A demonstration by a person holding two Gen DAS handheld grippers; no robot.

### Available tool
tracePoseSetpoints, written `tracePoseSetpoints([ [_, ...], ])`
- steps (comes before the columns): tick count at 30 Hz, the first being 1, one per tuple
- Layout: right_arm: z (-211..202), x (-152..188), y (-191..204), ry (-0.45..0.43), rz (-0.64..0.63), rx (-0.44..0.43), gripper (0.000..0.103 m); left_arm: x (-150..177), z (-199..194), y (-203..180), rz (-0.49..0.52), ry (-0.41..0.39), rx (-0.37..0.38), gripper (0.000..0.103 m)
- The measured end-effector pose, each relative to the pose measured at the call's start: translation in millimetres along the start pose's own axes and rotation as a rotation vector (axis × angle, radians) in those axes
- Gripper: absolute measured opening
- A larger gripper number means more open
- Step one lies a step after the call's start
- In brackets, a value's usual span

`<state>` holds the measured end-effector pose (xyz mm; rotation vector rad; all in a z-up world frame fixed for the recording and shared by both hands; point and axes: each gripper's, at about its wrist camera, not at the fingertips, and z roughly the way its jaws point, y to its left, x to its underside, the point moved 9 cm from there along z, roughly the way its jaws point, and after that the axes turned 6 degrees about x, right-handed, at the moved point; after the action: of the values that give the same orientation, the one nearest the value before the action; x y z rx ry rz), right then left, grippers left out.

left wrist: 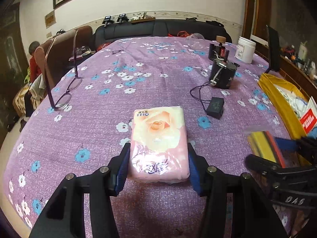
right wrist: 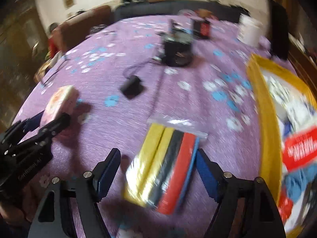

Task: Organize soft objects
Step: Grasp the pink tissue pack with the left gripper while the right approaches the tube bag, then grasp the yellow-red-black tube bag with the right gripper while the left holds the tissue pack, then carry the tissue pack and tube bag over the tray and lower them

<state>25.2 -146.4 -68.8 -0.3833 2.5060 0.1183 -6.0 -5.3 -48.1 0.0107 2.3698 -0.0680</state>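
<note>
Now the left tool point(left wrist: 158, 166) has its two blue pads on both sides of a soft tissue pack point(left wrist: 158, 142), touching it and holding it. The pack is a puffy block in shiny pink plastic with a big peach rose printed on top. It sits on the near middle of the desk point(left wrist: 99, 138), which has a purple cloth with small blue and white flowers. The writing on the pack is too small to read.

The right tool point(right wrist: 158, 170) is wide. Between its blue pads lies a bundle of flat cloths point(right wrist: 162, 168) in a clear, shiny bag. The cloths are stacked in stripes: yellow, black, red and blue. The right pad is right at the blue edge, and the left pad is apart from the bundle. This view is blurry.

On the right side of the desk is a yellow box point(left wrist: 277, 99) with white things inside and a red card with white writing that cannot be read. Farther off stand a black round device point(left wrist: 222, 75), a small black plug box point(left wrist: 215, 107) with a thin cord, and a white tub point(left wrist: 245, 49). Purple glasses point(left wrist: 65, 91) rest on the left side. The other tool's black body shows the letters "DAS" in the left view.
</note>
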Motion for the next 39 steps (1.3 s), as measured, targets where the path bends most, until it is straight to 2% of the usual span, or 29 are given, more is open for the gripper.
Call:
tracePoseSetpoints([
  [1, -5.3, -1.5, 9.7, -0.038, -0.044, -0.042, 0.05, -0.1, -0.2, -0.9, 0.005, -0.003, -0.008, 0.052],
  [5, -9.7, 2.4, 4.9, -0.048, -0.064, -0.017, 0.053, -0.6, -2.5, -4.2, 0.027, -0.016, -0.012, 0.052],
  [8, -11.0, 11.8, -1.7, -0.015, -0.062, 0.007, 0.077, -0.7, -2.9, -4.2, 0.027, -0.018, -0.011, 0.052],
  [10, -13.2, 18.6, -2.9, -0.011, -0.06, -0.01, 0.078, -1.0, -3.7, -4.0, 0.027, -0.023, -0.014, 0.052],
  [11, -12.6, 21.9, -3.6, -0.008, -0.056, -0.023, 0.077, -1.3, -4.4, -4.2, 0.029, -0.027, -0.016, 0.052],
  [14, -16.8, 23.3, -5.7, -0.049, -0.057, -0.011, 0.049, -2.3, -7.5, -5.1, 0.035, -0.046, -0.027, 0.052],
  [17, -22.9, 19.3, -10.0, -0.089, -0.003, -0.055, 0.048, -3.6, -11.1, -5.3, 0.041, -0.068, -0.037, 0.052],
  [22, -36.1, 8.4, -18.3, -0.173, 0.057, -0.066, 0.048, -6.5, -19.9, -5.5, 0.049, -0.121, -0.065, 0.052],
  [26, -34.3, 3.7, -19.8, -0.171, 0.086, -0.074, 0.048, -8.4, -26.5, -7.1, 0.062, -0.16, -0.089, 0.052],
  [39, -37.6, 3.3, -16.9, -0.194, 0.083, -0.111, 0.048, -7.4, -28.8, -8.0, 0.074, -0.162, -0.102, 0.052],
])
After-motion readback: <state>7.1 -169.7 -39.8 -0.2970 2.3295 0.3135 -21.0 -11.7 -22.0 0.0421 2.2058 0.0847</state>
